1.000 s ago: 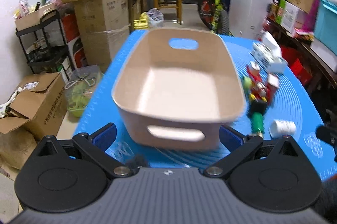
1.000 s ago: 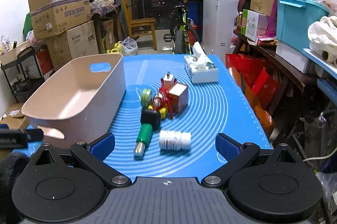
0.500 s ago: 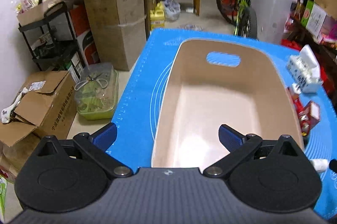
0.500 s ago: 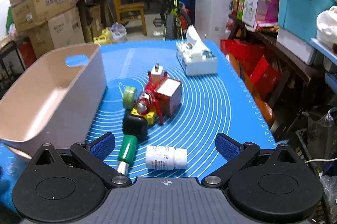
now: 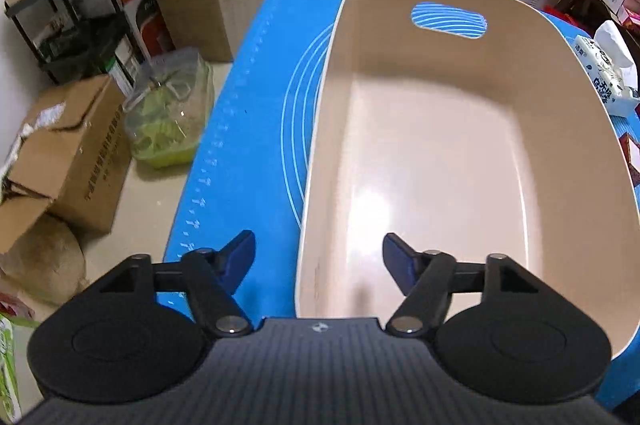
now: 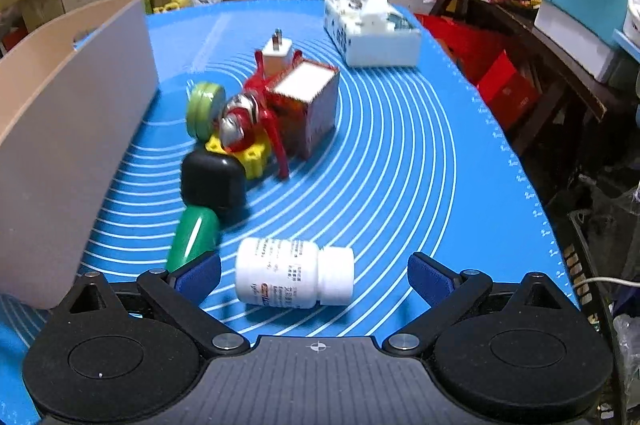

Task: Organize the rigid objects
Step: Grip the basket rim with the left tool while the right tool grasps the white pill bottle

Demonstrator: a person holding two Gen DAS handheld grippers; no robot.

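Beige bin: empty, directly ahead of the left gripper; its near-left rim passes between the spread fingers.
Left gripper: jaws apart, holding nothing.
White bottle: on its side on the blue mat, between the fingers of the right gripper, which are spread and not touching it.
Pile: beyond the bottle, left of centre; green handle, black block, green disc, red box, plug, all outside the bin.
Tissue box: far ahead, slightly right.
Progress: nothing binned yet; every item is left, the bottle probably first.
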